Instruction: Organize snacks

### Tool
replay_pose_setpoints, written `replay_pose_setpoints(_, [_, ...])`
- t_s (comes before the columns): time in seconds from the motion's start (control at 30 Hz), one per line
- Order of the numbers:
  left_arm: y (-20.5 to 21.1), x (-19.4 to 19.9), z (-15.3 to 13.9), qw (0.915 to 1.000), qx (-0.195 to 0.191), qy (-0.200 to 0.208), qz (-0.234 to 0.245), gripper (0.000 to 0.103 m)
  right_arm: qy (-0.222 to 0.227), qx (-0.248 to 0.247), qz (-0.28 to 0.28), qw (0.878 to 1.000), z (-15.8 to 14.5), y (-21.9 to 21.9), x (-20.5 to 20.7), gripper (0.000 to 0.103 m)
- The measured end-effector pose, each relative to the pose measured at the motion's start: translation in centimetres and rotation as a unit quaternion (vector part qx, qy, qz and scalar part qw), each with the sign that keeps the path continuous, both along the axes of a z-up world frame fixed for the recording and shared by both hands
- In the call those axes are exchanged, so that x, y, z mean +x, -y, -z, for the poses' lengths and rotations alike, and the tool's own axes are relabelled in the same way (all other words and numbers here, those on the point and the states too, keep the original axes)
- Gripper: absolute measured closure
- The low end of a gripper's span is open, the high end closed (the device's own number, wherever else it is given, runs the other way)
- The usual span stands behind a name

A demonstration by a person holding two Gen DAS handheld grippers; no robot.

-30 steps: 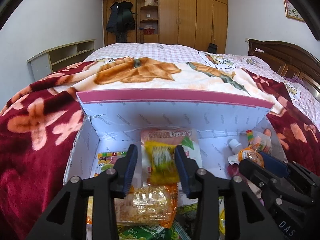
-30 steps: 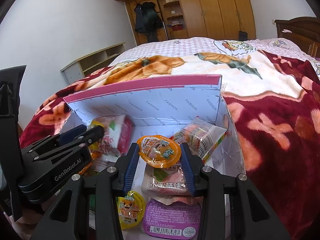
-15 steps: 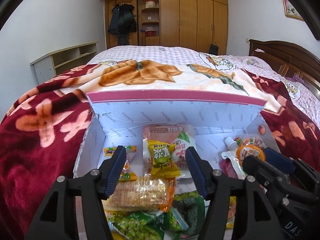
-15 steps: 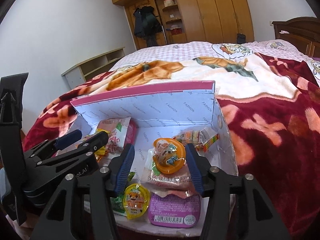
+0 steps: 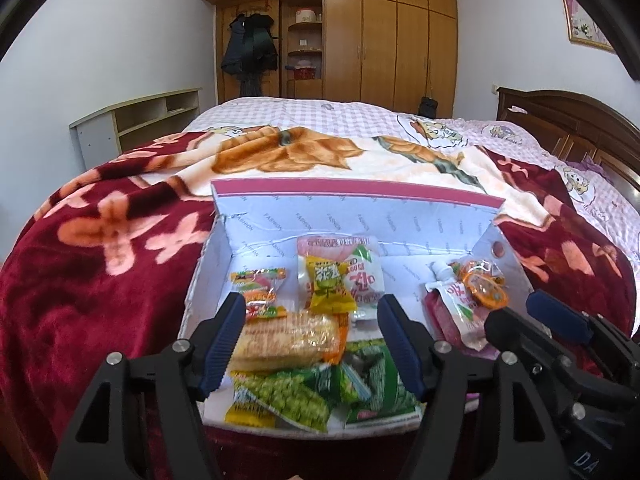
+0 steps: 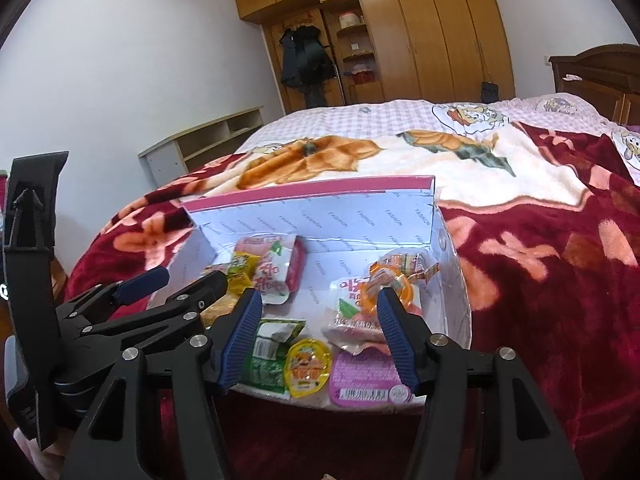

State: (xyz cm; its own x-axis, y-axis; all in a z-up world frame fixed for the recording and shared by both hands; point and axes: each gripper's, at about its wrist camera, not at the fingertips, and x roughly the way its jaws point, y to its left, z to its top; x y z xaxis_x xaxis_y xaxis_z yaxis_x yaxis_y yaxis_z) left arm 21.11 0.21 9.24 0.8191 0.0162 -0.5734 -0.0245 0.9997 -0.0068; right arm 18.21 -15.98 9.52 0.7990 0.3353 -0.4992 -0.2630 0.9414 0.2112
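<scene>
Both tongs opening, empty, left tongs, right tongs, above box front edge

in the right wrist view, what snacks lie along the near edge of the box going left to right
green packet → yellow jelly cup → purple tub
</scene>
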Motion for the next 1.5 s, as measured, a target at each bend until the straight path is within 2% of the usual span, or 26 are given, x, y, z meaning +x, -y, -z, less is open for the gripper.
replay_pose_setpoints(0.4, [-0.6, -3.0, 0.0, 0.9999, -0.004, -0.006, -0.008, 0.031, 0.010, 0.000, 0.004, 1.000, -0.2, -0.1, -3.3, 0.042])
replay_pose_setpoints(0.73, [-0.9, -5.0, 0.8, 0.9997, -0.014, -0.021, -0.007, 0.031, -0.011, 0.008, 0.011, 1.000, 1.2, 0.1, -4.8, 0.042])
replay_pose_setpoints(1.03, [-0.8, -5.7, 2.3, 0.9988, -0.014, -0.046, -0.011, 0.031, -0.033, 0.017, 0.014, 0.999, 2.6, 0.4, -5.3, 0.042])
replay_pose_setpoints(1.5, [-0.6, -5.6, 3.2, 0.9981, -0.012, -0.059, -0.011, 0.031, -0.042, 0.021, 0.014, 0.999, 3.2, 0.5, -5.3, 0.042])
